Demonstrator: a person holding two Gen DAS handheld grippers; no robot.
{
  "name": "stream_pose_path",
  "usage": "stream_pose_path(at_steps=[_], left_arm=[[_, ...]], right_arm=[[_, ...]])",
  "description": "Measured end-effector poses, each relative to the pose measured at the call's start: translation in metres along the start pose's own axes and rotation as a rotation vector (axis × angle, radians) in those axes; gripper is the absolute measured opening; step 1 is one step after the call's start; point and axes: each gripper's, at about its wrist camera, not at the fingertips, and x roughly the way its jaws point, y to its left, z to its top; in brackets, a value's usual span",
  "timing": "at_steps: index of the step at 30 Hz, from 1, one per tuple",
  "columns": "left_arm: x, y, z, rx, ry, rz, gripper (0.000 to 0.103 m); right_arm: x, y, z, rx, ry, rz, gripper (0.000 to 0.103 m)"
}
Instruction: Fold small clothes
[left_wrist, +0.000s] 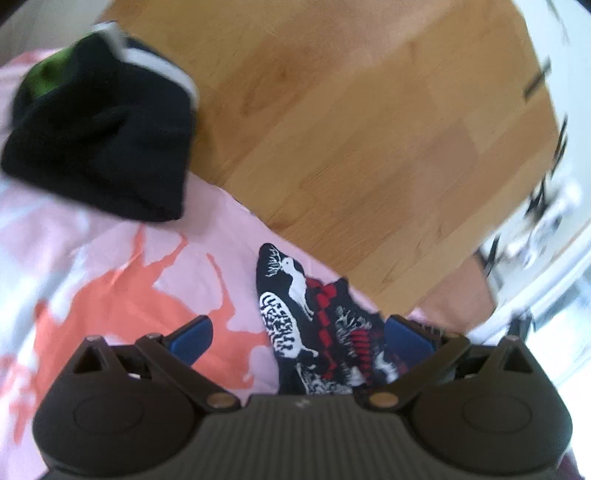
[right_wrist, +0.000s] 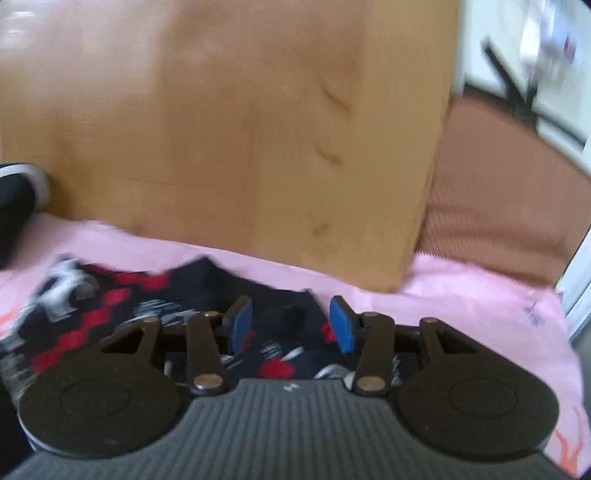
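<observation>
- Wooden table (left_wrist: 351, 110): the broad surface ahead of me, partly draped by the cloth.
- Pink cloth (left_wrist: 110, 280), orange-printed: spread over the table's near part.
- Dark clothes pile (left_wrist: 99, 133): resting on the cloth's far left.
- Patterned sock (left_wrist: 295, 314), navy, red and white: lying on the cloth.
- My left gripper (left_wrist: 299, 339): jaws wide apart, straddling the sock, gripping nothing.
- My right gripper (right_wrist: 291, 325): jaws partly open above the sock (right_wrist: 110, 314), pads (right_wrist: 341, 325) off the fabric.
</observation>
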Motion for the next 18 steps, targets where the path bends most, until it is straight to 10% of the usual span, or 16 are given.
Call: stream_pose_path(at_steps=[7, 12, 15, 17, 18], left_arm=[[0.129, -0.112, 0.06, 0.56, 0.184, 0.125, 0.102], [0.239, -0.131, 0.061, 0.656, 0.328, 0.206, 0.101], [0.277, -0.12, 0.055, 0.611, 0.425, 0.226, 0.071], [0.285, -0.121, 0.048, 0.627, 0.414, 0.244, 0.053], [0.283, -0.122, 0.047, 0.627, 0.418, 0.23, 0.035]], right_arm=[[0.095, -0.059, 0.028, 0.083, 0.213, 0.256, 0.062], [0.114, -0.066, 0.012, 0.003, 0.274, 0.359, 0.064], [0.113, -0.071, 0.006, -0.015, 0.223, 0.411, 0.06], [0.109, -0.071, 0.003, -0.028, 0.208, 0.459, 0.013], [0.107, -0.071, 0.002, -0.028, 0.206, 0.484, 0.013]])
